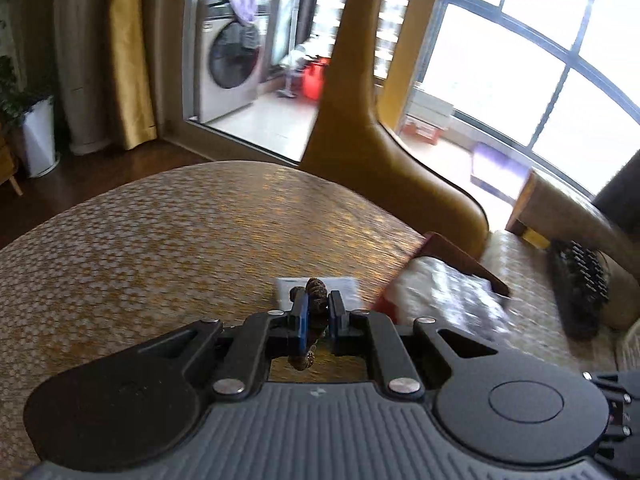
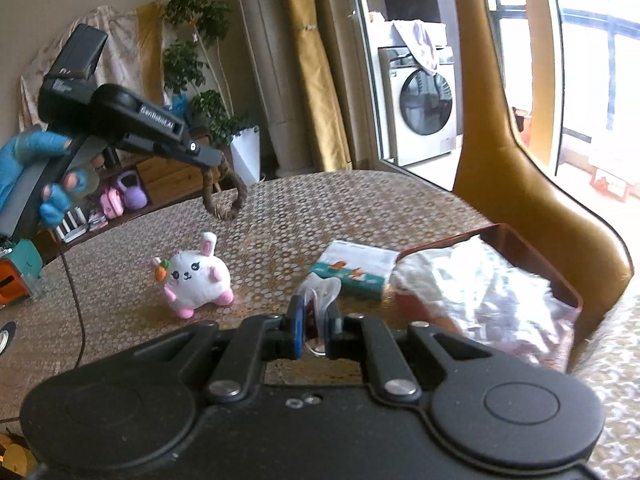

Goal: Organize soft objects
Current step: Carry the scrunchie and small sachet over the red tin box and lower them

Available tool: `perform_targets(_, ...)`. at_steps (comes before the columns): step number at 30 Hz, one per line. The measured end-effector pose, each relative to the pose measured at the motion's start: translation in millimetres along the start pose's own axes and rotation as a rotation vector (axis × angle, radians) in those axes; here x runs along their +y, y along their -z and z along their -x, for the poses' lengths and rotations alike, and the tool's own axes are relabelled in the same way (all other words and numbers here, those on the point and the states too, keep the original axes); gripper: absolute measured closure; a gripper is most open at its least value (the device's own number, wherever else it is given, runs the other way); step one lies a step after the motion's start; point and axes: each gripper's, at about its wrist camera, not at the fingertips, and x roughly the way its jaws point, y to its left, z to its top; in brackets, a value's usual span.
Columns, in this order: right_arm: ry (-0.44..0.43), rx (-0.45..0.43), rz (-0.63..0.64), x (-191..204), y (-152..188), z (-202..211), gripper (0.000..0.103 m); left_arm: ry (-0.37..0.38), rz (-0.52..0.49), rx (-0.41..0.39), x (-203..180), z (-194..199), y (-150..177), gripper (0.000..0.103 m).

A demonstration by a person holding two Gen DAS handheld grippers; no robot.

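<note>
My left gripper (image 1: 319, 307) is shut on a brown fuzzy hair tie (image 1: 314, 286) and holds it above the table. In the right wrist view the left gripper (image 2: 214, 160) is raised at the left, and the hair tie (image 2: 224, 194) hangs from it as a loop. My right gripper (image 2: 316, 312) is shut on a clear plastic bag (image 2: 322, 292) just above the table. A white plush bunny (image 2: 196, 276) with a carrot sits on the table, left of my right gripper. A tissue pack (image 2: 354, 266) lies beyond it.
A red-brown tray (image 2: 532, 252) holding crinkled plastic wrap (image 2: 488, 284) sits at the table's right edge, also in the left wrist view (image 1: 452, 256). A tan leather chair back (image 2: 520, 184) stands behind it. The patterned tablecloth (image 1: 160, 240) covers the table.
</note>
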Motion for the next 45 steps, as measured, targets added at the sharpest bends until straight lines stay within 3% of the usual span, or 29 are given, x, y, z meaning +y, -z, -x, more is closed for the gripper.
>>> perform_targets(14, 0.085, -0.033, -0.055, -54.6, 0.2, 32.8, 0.095, 0.157, -0.105, 0.079, -106.2, -33.1, 27.6, 0.093)
perform_targets(25, 0.207, -0.028, -0.088, -116.3, -6.0, 15.7, 0.094, 0.234, -0.132, 0.120, -161.5, -72.2, 26.4, 0.093)
perform_targets(35, 0.223, 0.028, -0.097, -144.2, -5.3, -27.0, 0.094, 0.276, -0.075, 0.113, -175.7, -131.4, 2.0, 0.093)
perform_targets(45, 0.218, 0.078, -0.125, -161.9, -2.3, -63.1, 0.094, 0.283, -0.007, 0.140, -165.0, -191.1, -1.9, 0.093)
